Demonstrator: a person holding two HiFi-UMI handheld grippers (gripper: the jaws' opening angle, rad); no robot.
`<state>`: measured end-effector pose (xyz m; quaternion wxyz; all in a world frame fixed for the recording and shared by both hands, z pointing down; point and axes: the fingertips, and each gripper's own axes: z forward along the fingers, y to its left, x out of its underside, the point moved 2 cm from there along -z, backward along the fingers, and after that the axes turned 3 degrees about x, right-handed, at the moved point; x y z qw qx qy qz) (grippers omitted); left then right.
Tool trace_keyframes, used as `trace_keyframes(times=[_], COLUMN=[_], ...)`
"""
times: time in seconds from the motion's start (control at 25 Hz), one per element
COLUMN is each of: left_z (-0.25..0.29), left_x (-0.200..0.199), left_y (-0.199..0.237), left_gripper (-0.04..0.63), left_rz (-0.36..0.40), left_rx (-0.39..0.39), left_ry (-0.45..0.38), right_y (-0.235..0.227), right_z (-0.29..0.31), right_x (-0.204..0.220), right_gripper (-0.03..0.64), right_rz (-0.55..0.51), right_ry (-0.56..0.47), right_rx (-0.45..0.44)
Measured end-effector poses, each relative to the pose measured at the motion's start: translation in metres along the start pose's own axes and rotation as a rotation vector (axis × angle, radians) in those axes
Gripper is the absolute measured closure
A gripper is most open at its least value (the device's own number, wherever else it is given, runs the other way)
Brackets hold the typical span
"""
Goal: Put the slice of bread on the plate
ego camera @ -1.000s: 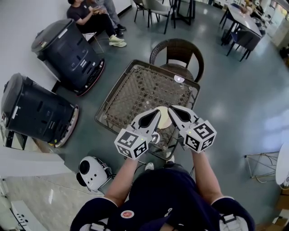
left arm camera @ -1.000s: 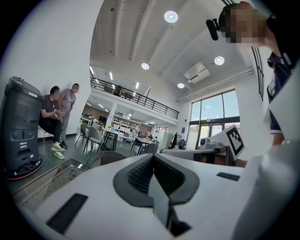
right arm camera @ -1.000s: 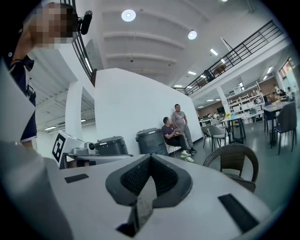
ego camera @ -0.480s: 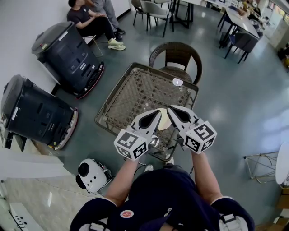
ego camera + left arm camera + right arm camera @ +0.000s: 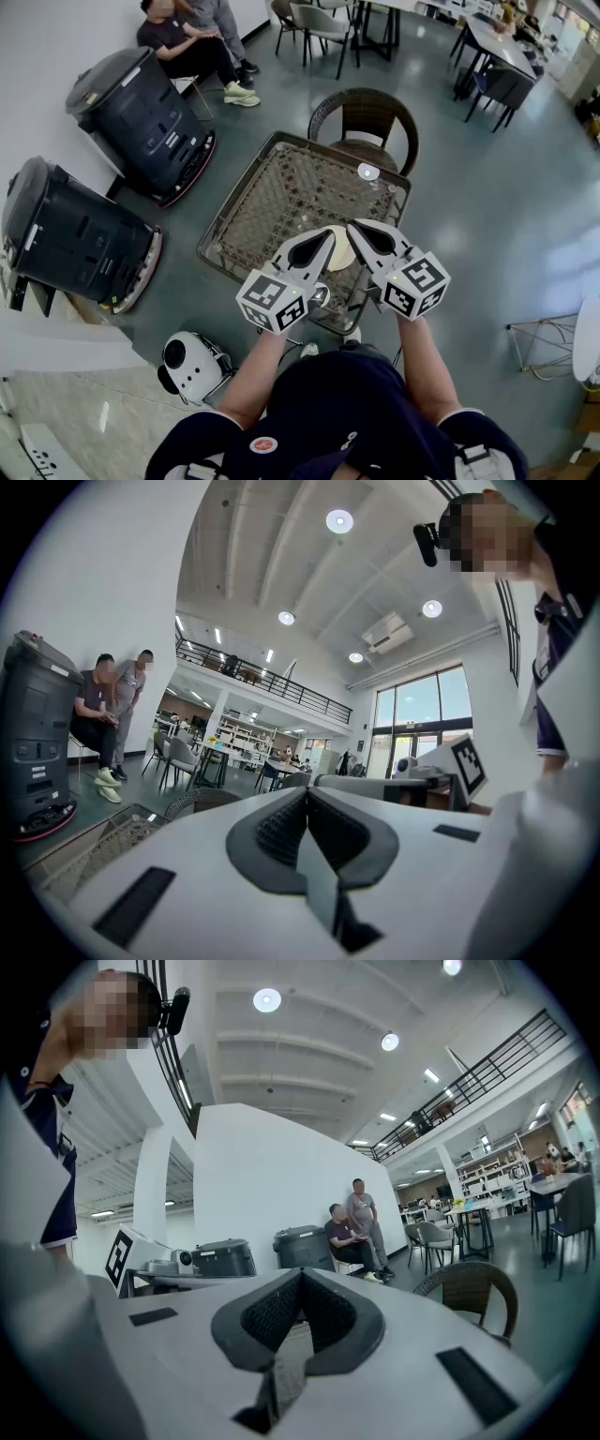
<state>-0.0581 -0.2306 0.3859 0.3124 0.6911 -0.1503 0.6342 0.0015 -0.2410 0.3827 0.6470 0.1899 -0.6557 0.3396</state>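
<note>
I hold both grippers level over the near edge of a wicker table with a glass top (image 5: 281, 192). A pale round plate (image 5: 340, 251) lies on it, partly hidden between the two grippers. My left gripper (image 5: 329, 234) is shut with nothing in it; its jaws meet at the tip in the left gripper view (image 5: 306, 791). My right gripper (image 5: 353, 226) is shut and empty too, its jaws closed in the right gripper view (image 5: 300, 1273). I cannot make out a slice of bread in any view.
A small white round object (image 5: 367, 172) sits at the table's far edge. A wicker chair (image 5: 364, 112) stands behind the table. Two big black machines (image 5: 141, 108) (image 5: 75, 230) stand at the left, a white device (image 5: 187, 361) is on the floor, and people sit at the upper left (image 5: 183, 37).
</note>
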Motion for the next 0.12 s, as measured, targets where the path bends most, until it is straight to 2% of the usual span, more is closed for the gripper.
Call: trace_keyframes(times=[0.12], left_z=[0.0018], left_x=[-0.0001], left_y=[-0.0044], left_gripper=[0.588], left_rz=[0.0], left_rx=[0.002], left_ry=[0.0], right_y=[-0.0008], right_z=[-0.0043], right_x=[-0.0014], right_gripper=[0.612], right_rz=[-0.001], right_ry=[-0.003], right_rx=[0.001])
